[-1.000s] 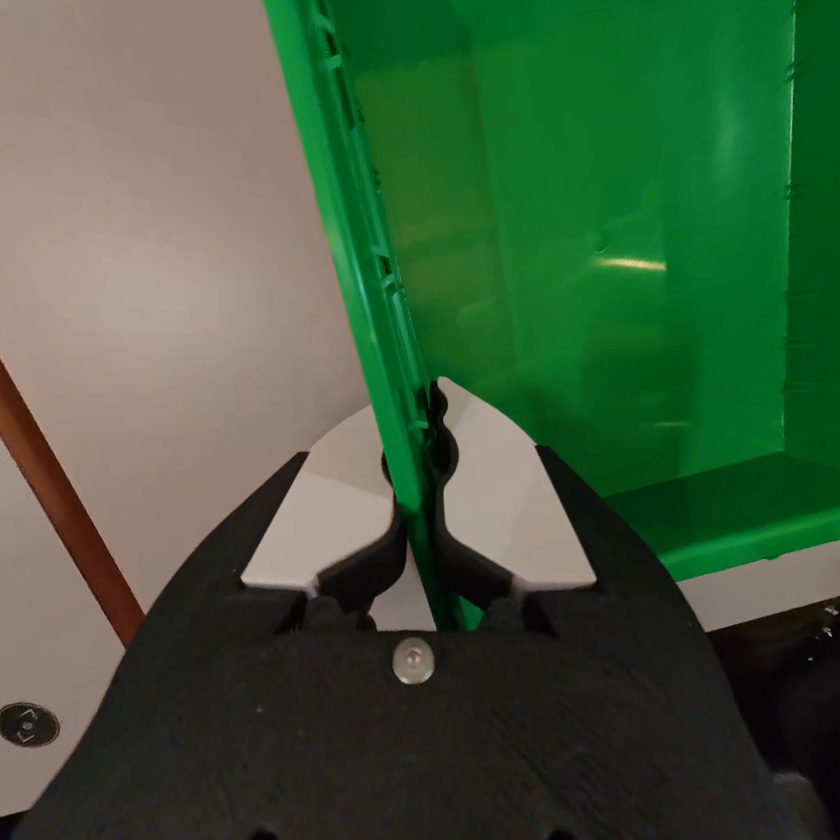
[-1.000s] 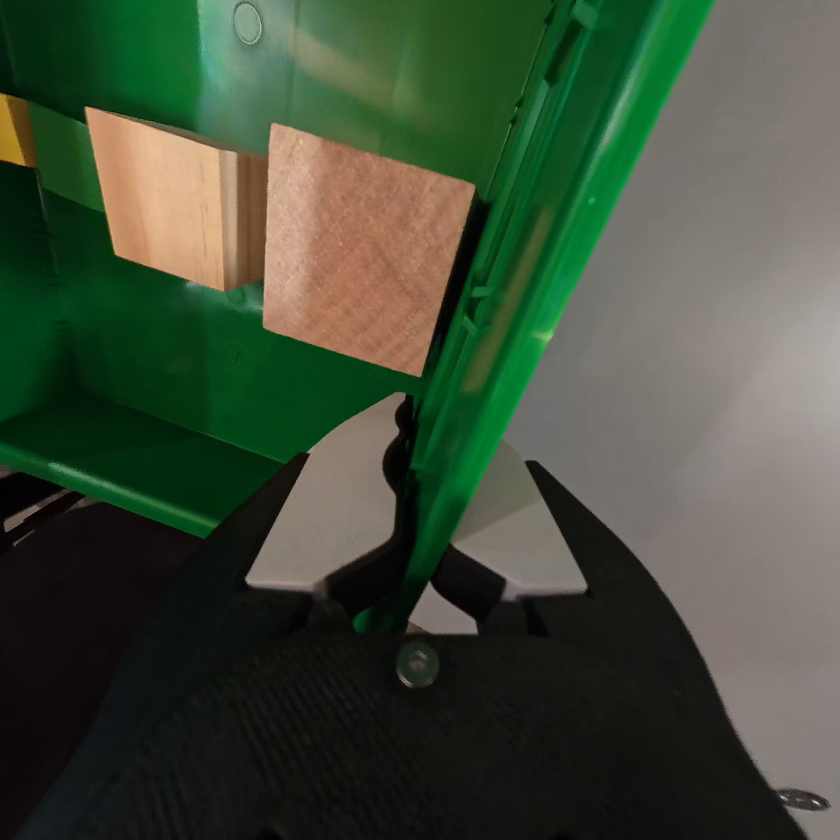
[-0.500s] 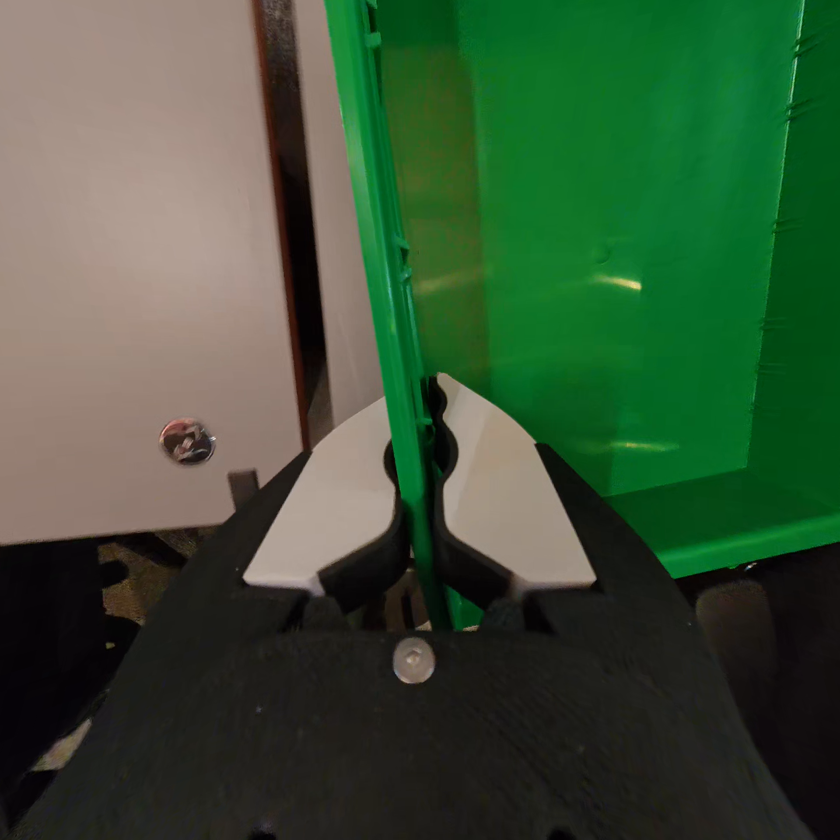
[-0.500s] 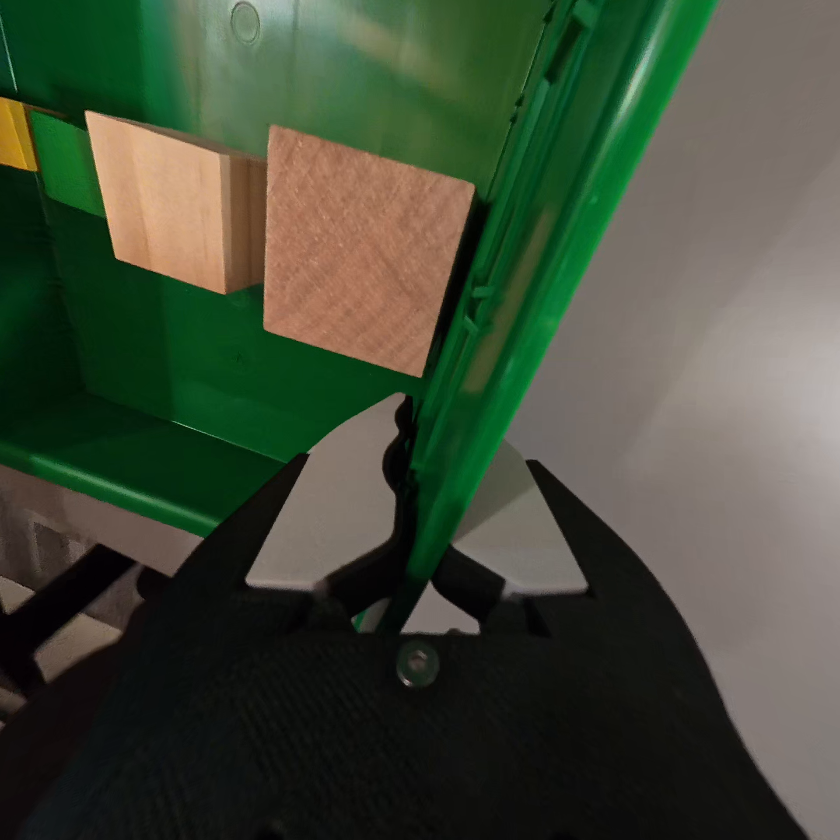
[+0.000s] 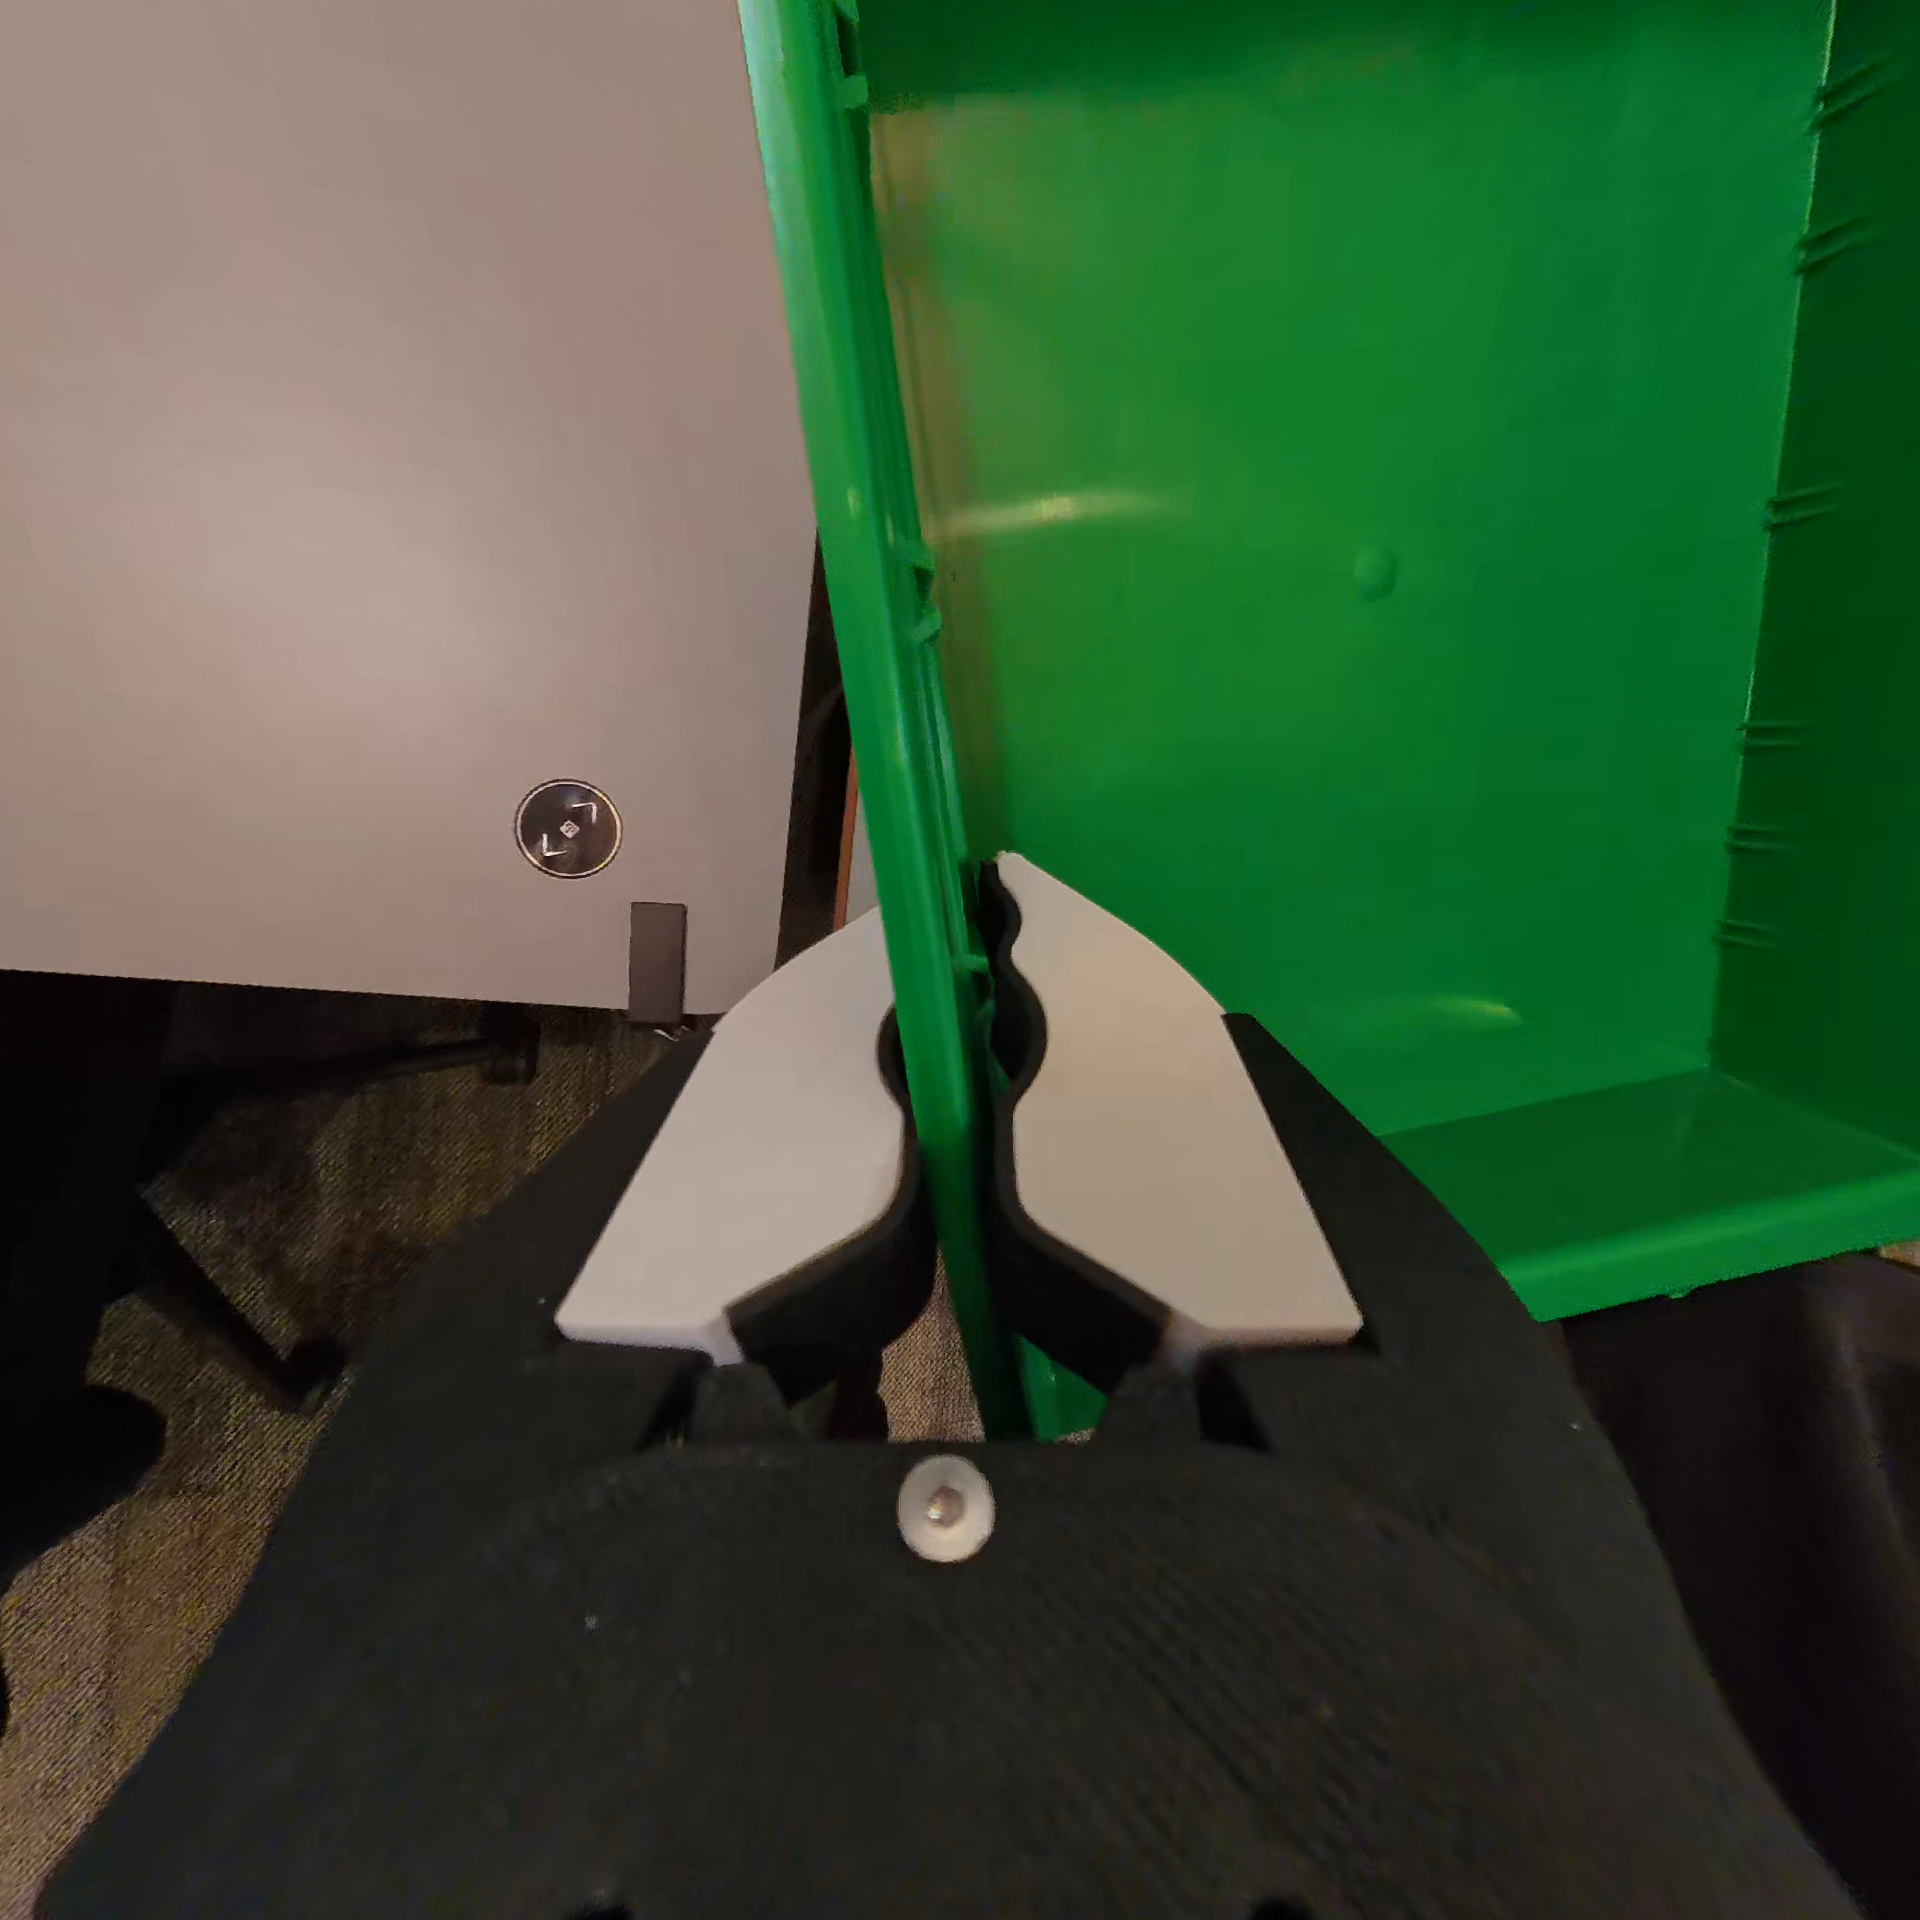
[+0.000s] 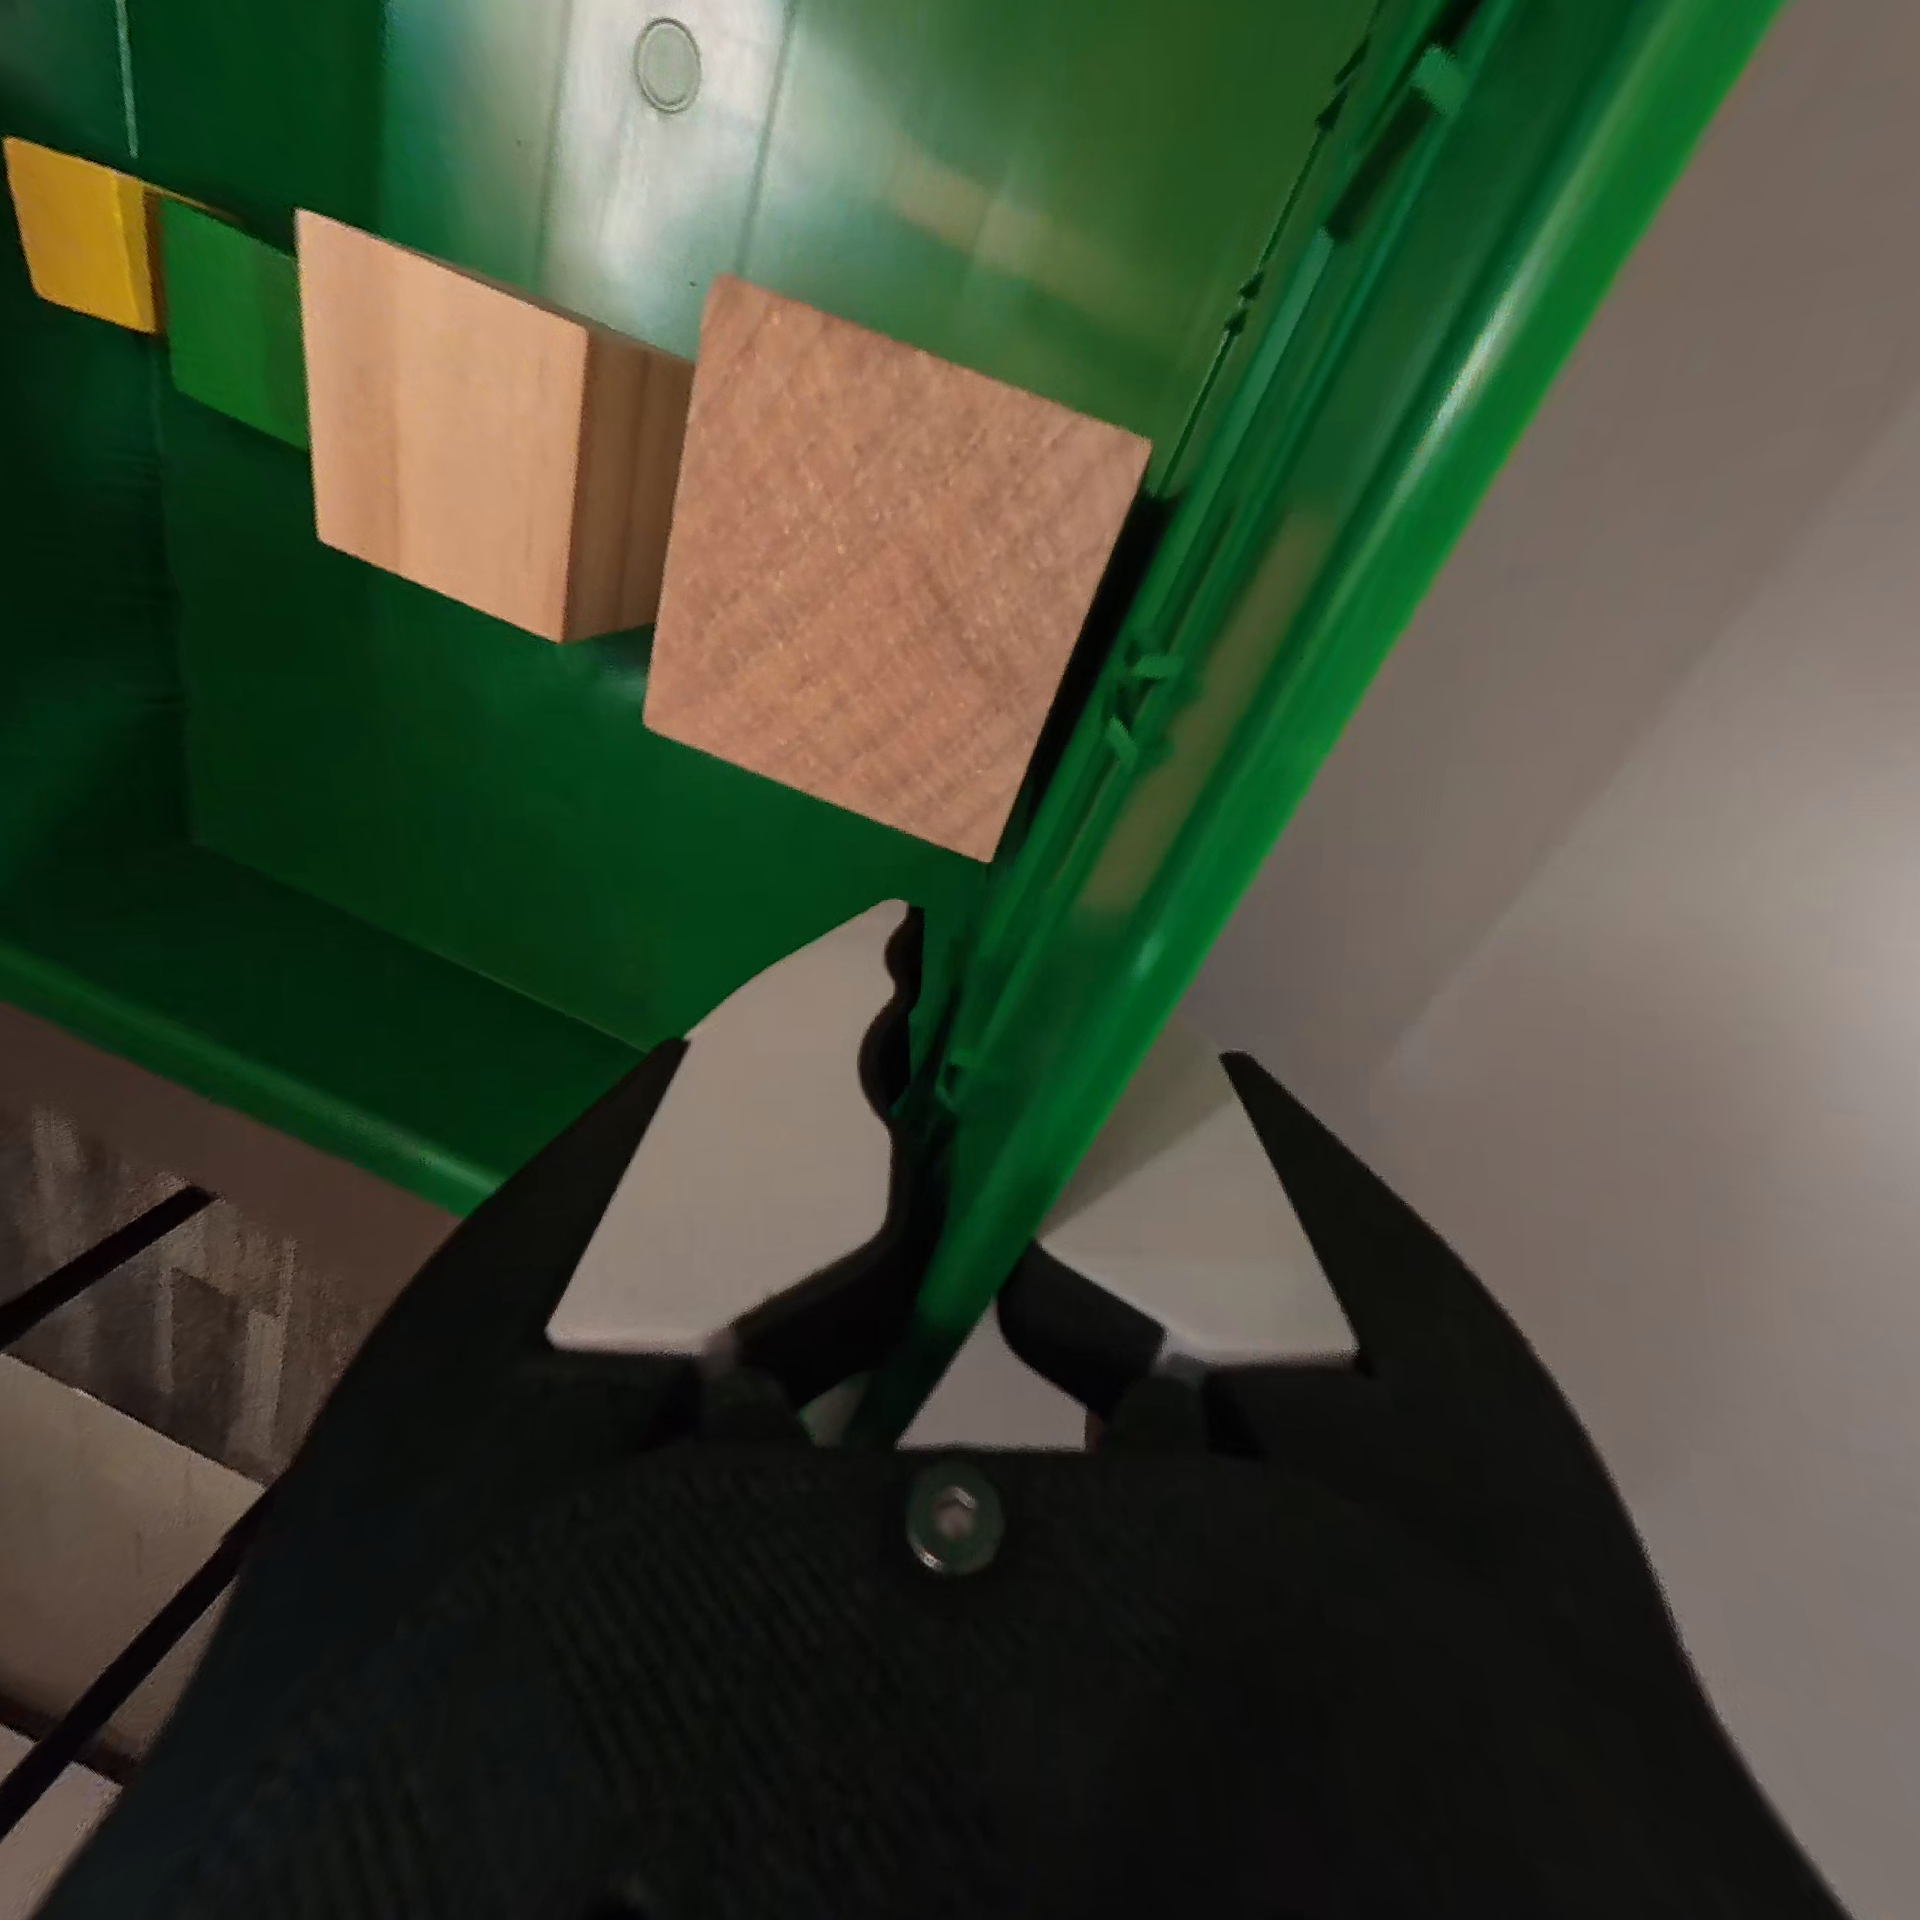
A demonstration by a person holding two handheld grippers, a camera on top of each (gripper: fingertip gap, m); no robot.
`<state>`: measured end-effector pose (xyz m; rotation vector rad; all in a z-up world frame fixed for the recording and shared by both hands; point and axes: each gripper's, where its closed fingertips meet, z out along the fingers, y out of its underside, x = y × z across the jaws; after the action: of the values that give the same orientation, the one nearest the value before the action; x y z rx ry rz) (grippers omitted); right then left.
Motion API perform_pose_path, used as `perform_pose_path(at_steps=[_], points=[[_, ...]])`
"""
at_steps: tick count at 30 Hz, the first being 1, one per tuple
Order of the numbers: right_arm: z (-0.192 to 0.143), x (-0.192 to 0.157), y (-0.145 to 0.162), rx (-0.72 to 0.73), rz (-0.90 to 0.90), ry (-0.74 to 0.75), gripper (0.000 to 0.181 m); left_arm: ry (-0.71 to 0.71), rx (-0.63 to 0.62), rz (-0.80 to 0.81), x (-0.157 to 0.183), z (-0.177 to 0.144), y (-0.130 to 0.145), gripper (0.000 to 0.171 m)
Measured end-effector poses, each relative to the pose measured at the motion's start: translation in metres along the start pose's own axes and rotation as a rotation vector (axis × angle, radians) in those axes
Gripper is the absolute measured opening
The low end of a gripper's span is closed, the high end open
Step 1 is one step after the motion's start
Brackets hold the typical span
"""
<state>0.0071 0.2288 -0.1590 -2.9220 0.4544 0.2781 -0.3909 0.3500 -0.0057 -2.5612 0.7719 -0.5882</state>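
Note:
A green plastic bin [image 5: 1351, 623] is held between both grippers, off any surface. My left gripper [image 5: 951, 935] is shut on the bin's left wall, one finger outside and one inside. My right gripper [image 6: 956, 997] is shut on the bin's right wall [image 6: 1195, 790]. In the right wrist view, several blocks lie inside the bin: a brown wooden block [image 6: 883, 566] against the right wall, a lighter wooden block [image 6: 457, 426] beside it, a green block [image 6: 223, 317] and a yellow block [image 6: 78, 244]. The part of the bin in the left wrist view holds nothing.
A grey-white table top [image 5: 364, 468] with a round black-and-silver disc [image 5: 567, 828] and a small dark tab [image 5: 657, 958] lies left of the bin. Carpet and chair legs [image 5: 260, 1195] show below its edge. A pale surface [image 6: 1610, 831] lies right of the bin.
Both grippers have carried the bin along; the table edge, disc and carpet have slid further into the left wrist view. The blocks keep their places in the bin.

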Motion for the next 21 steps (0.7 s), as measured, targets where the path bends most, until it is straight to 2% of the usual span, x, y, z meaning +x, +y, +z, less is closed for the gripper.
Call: perform_pose_path(at_steps=[4, 6, 8, 10, 11, 12, 14, 16, 21], points=[[0.003, -0.033, 0.008, 0.056, -0.008, -0.073, 0.026, 0.014, 0.008, 0.008, 0.01, -0.002, 0.005, 0.01], [-0.001, -0.039, 0.007, 0.112, -0.019, -0.099, 0.041, -0.006, 0.009, 0.028, 0.014, -0.003, 0.003, 0.01], [-0.009, -0.036, 0.005, 0.163, -0.06, -0.093, 0.057, -0.017, 0.021, 0.049, 0.022, -0.005, -0.002, 0.01], [-0.024, -0.024, -0.001, 0.221, -0.071, -0.076, 0.059, 0.007, 0.031, 0.065, 0.038, -0.007, -0.011, 0.01], [-0.035, -0.024, -0.002, 0.247, -0.08, -0.132, 0.071, 0.028, 0.036, 0.074, 0.05, -0.009, -0.017, 0.01], [-0.047, -0.02, -0.003, 0.274, -0.069, -0.176, 0.075, 0.052, 0.042, 0.089, 0.064, -0.01, -0.023, 0.01], [-0.075, 0.0, -0.003, 0.353, -0.04, -0.2, 0.059, 0.094, 0.052, 0.136, 0.099, -0.012, -0.038, 0.01], [-0.106, 0.021, 0.007, 0.426, -0.041, -0.237, 0.059, 0.143, 0.061, 0.198, 0.144, -0.012, -0.052, 0.009], [-0.181, 0.094, 0.067, 0.647, 0.004, -0.366, 0.07, 0.286, 0.009, 0.378, 0.288, 0.013, -0.074, 0.009]])
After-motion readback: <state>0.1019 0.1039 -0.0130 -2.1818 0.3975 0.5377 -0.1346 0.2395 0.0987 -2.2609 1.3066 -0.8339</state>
